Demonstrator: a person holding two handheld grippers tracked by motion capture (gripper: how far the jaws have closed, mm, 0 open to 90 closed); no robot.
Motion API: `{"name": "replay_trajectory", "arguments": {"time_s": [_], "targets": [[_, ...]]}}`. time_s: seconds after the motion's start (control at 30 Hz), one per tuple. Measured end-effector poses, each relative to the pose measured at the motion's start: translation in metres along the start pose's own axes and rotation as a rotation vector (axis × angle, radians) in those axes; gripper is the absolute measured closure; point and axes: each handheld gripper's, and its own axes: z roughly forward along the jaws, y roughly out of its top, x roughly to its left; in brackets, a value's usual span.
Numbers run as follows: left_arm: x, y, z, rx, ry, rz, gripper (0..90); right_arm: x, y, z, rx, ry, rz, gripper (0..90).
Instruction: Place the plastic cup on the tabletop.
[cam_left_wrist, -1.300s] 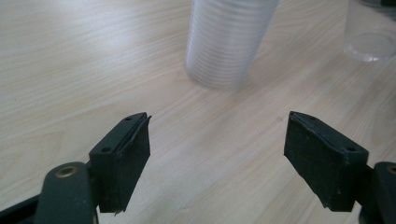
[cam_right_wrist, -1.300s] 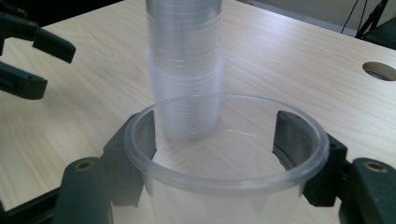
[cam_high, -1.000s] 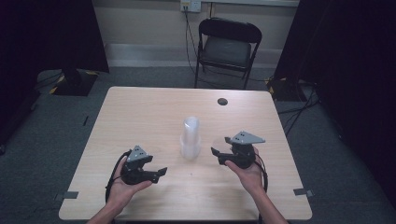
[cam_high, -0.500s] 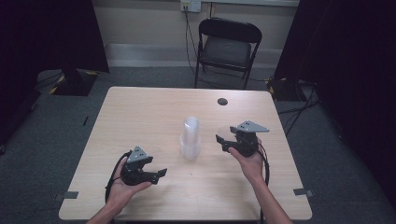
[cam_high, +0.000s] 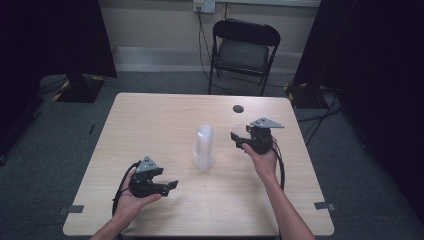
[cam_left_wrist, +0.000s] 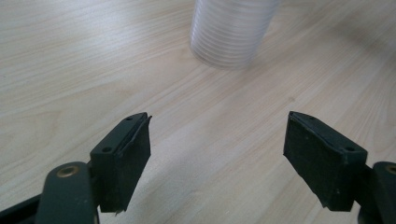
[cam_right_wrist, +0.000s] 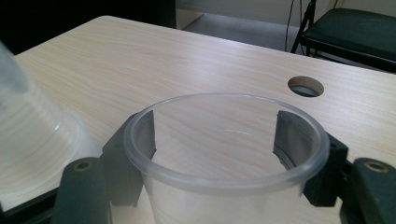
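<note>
A tall stack of clear plastic cups stands upside down near the table's middle. In the right gripper view it is at the left edge. My right gripper is just right of the stack and holds a single clear cup upright off the table. Its jaws press the cup's wall from both sides and have just eased open slightly. My left gripper rests near the front left, open with nothing between its fingers. In the left gripper view the stack's base lies ahead of the wide-open left gripper.
The light wooden table has a round cable hole at its far right, also seen past the cup. A black folding chair stands behind the table. Dark curtains hang at both sides.
My right hand has carried the single cup away from me, toward the far right of the table. The left hand and the stack have stayed put.
</note>
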Motion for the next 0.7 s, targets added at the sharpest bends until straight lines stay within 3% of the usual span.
{"name": "replay_trajectory", "arguments": {"time_s": [0.3, 0.7], "targets": [[0.0, 0.003, 0.003, 0.004, 0.011, 0.006, 23.1, -0.006, 0.0, 0.025, 0.013, -0.01, 0.034, 29.0], [-0.005, 0.002, 0.003, 0.002, 0.007, 0.027, 23.9, -0.016, -0.007, 0.05, 0.044, -0.05, 0.038, 27.9]]}}
